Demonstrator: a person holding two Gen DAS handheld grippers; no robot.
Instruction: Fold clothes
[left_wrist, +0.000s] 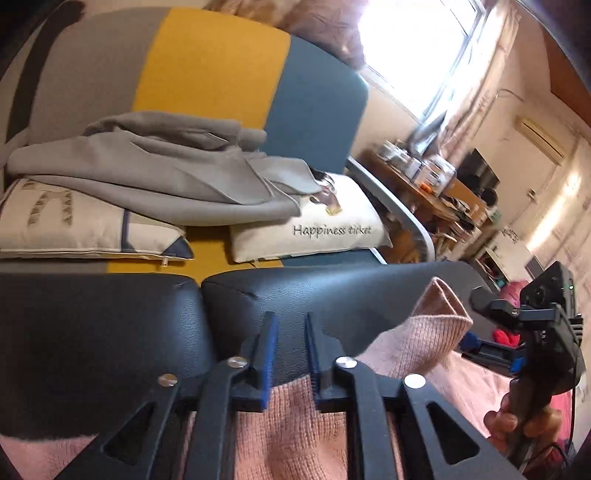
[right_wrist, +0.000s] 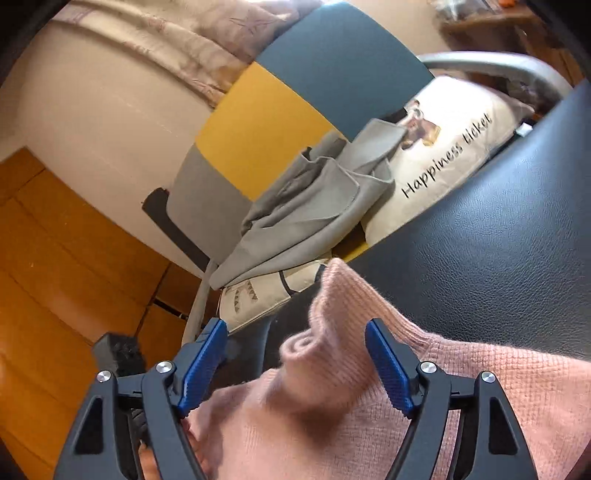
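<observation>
Left wrist view: the pink sweater (left_wrist: 295, 417) lies on the black leather seat (left_wrist: 110, 332), sofa (left_wrist: 214, 74) beyond; the left gripper (left_wrist: 291, 354) stands released above it. Right wrist view: the right gripper (right_wrist: 295, 369) gapes around the sweater's sleeve (right_wrist: 332, 332); wooden floor (right_wrist: 55, 277) beside the seat.

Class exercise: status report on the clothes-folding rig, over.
Left gripper open, empty, over pink sweater. Right gripper open, straddling a raised sweater fold, not clamped. Sweater on black cushion, unfolded. Nothing in the way.
</observation>
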